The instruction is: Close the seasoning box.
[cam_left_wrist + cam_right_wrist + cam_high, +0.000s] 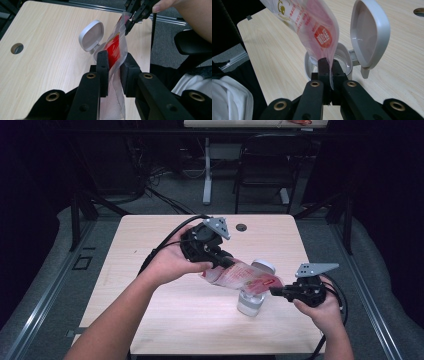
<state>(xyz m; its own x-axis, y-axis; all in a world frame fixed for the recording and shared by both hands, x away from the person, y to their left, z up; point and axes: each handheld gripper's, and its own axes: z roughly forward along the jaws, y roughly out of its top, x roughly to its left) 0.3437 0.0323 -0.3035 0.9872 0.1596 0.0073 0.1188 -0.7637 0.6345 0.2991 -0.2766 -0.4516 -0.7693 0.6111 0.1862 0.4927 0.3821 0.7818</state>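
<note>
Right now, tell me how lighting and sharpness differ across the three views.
High view: dim, dark surround, soft detail on the clear red-printed plastic pouch. Left gripper view: bright, the black jaws blurred up close. Right gripper view: glare inside the white flip-lid container, pouch print soft.

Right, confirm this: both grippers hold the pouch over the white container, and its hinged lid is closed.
Not quite: the lid stands open, as the right gripper view shows. The left gripper and right gripper do hold the pouch over the white container.

Pouch (245, 277) print too blurred to read; container (250, 304) partly hidden behind it.
</note>
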